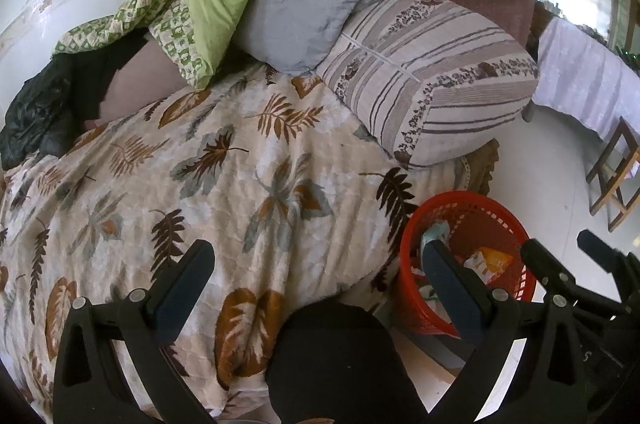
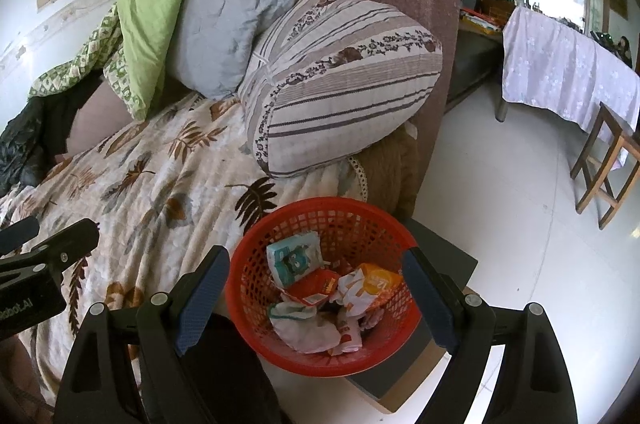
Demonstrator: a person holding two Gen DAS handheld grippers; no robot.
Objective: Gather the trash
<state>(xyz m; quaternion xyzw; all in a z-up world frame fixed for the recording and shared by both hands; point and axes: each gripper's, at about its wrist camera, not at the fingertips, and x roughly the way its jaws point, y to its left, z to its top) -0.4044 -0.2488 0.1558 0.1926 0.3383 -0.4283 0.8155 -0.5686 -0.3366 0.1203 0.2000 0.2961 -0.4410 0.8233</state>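
Right and left wrist views, grippers over the bed edge. My right gripper [image 2: 316, 288] hung with its jaws spread wide and empty, the red mesh basket [image 2: 256, 244] directly beneath and between its fingers. My left gripper [image 1: 320, 276] was likewise wide and empty over the leaf-print blanket [image 1: 200, 183], with the basket to its right. The trash lay inside the basket: a teal packet [image 2: 294, 258], an orange wrapper [image 2: 380, 282], a red wrapper [image 2: 316, 290] and crumpled white paper [image 2: 304, 328]. I judged all of it light, soft and crushable, the glossy wrappers somewhat slippery; a pinch on a raised fold or corner would have served best. The basket looked light and springy, best taken by its rim. It sat on a grey box [image 2: 440, 264] beside the bed. Farther ahead lay a striped pillow [image 2: 340, 91], a grey cushion [image 2: 224, 31] and green bedding [image 2: 152, 7]. No loose trash showed on the blanket; a wooden stool [image 2: 608, 159] stood well apart, to the right.
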